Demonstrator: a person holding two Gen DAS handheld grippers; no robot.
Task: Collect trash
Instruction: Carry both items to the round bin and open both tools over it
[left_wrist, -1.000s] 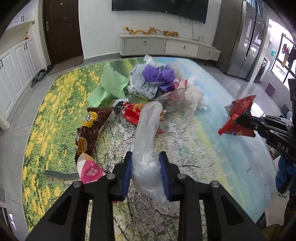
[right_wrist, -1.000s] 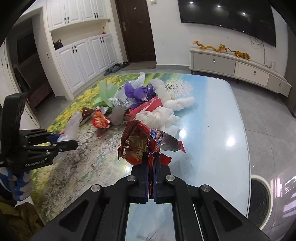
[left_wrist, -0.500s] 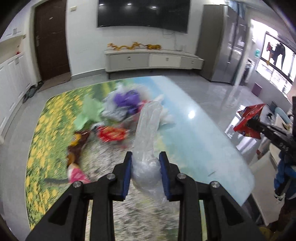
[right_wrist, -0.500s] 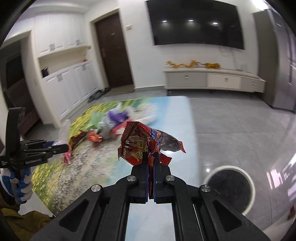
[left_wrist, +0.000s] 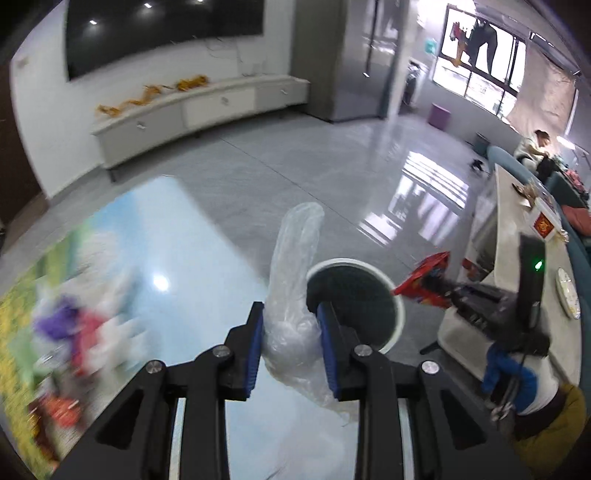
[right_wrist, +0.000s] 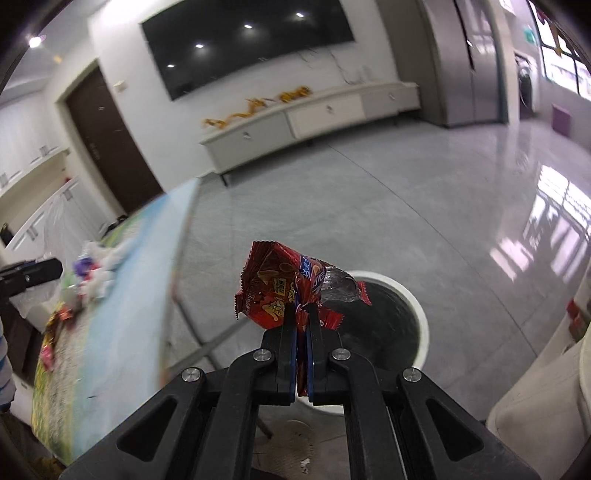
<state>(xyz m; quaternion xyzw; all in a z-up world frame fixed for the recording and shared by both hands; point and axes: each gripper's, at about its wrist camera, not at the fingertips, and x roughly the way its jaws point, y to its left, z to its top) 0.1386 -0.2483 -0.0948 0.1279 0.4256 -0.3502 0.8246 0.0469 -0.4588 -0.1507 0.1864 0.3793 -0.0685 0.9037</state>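
My left gripper (left_wrist: 291, 325) is shut on a clear crumpled plastic bag (left_wrist: 293, 280) and holds it over the table's right edge, near the round white-rimmed trash bin (left_wrist: 397, 306) on the floor. My right gripper (right_wrist: 303, 314) is shut on a red snack wrapper (right_wrist: 280, 284) and holds it just above the bin (right_wrist: 419, 314). The right gripper and its wrapper (left_wrist: 424, 280) also show in the left wrist view, at the bin's right rim.
The printed table (left_wrist: 177, 243) carries a blurred pile of trash (left_wrist: 85, 325) at its left; it also shows in the right wrist view (right_wrist: 92, 273). A white counter (left_wrist: 517, 229) stands right of the bin. A TV cabinet (right_wrist: 317, 114) lines the far wall.
Both grippers have swung right, away from the trash pile, to the bin beside the table. Each still holds its piece: the left the plastic bag, the right the red wrapper.
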